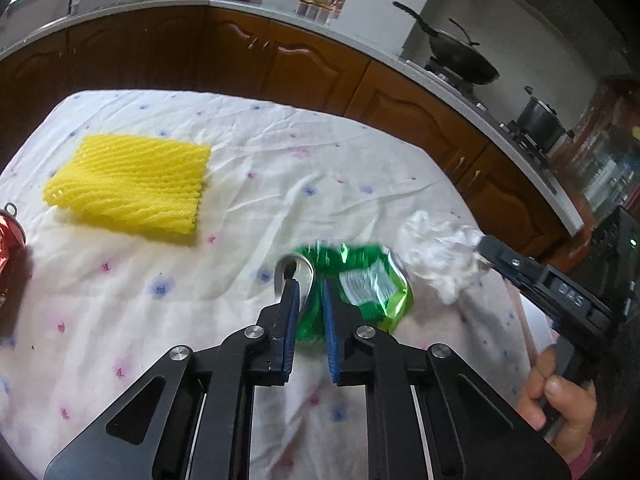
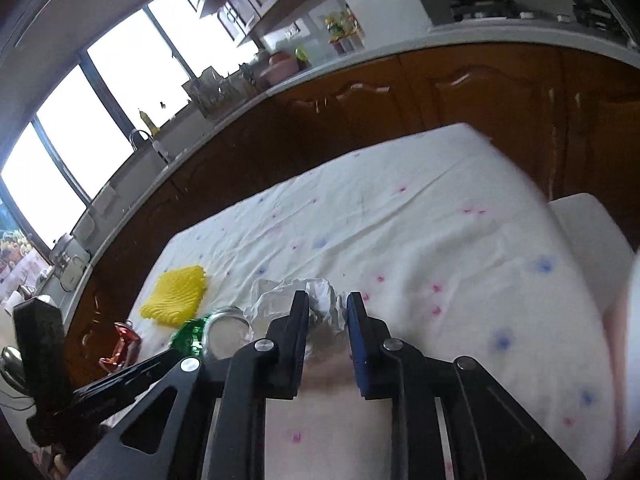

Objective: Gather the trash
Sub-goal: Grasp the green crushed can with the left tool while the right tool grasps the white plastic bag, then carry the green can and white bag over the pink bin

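Both fingers pairs narrowed: green can (image 1: 352, 284), tissue (image 2: 320, 304).

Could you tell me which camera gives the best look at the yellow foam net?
The left wrist view: the yellow foam net lies large and unobstructed on the tablecloth, its mesh texture clear. The right wrist view shows it only small and distant.

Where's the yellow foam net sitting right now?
The yellow foam mesh sleeve lies flat on the floral tablecloth, far left in the left wrist view, between the crushed red can and the crushed green can.
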